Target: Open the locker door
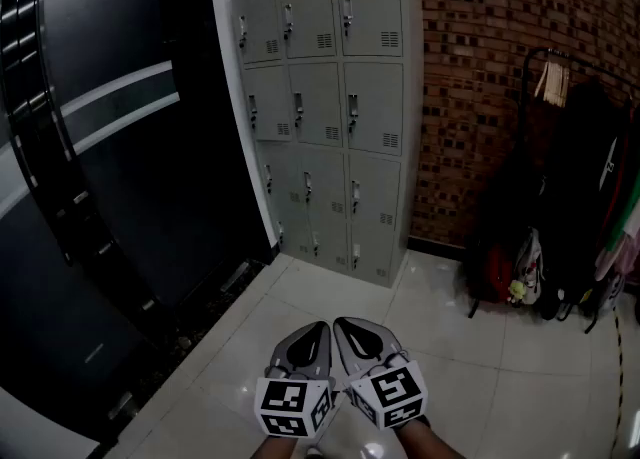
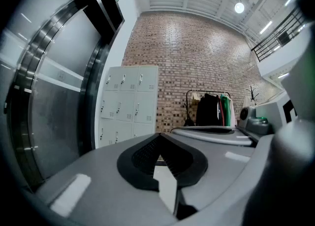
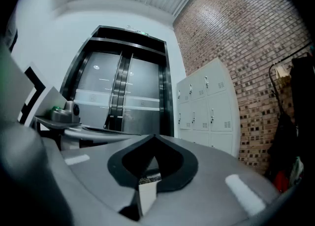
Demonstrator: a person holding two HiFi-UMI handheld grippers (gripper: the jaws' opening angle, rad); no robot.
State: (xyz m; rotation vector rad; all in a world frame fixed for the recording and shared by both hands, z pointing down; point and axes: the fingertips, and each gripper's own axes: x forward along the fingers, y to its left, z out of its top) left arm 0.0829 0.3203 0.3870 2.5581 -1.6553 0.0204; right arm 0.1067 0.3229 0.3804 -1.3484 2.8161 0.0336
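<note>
fingers: left gripper [image 1: 316,335] together, empty | right gripper [image 1: 352,331] together, empty | locker [image 1: 325,117] well apart, ahead, doors shut

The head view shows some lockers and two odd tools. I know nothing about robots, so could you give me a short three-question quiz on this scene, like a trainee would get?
1. True or false: one door of the grey metal locker cabinet stands open.
2. What stands to the right of the cabinet, along the red brick wall?
A) a black rack hung with clothes
B) a bicycle
C) a ladder
3. Fill in: the jaws of the left hand-held gripper and the right hand-held gripper are ___ (apart or together), with nothing between them.

Key: 1 false, every door is closed; 2 A; 3 together.
</note>
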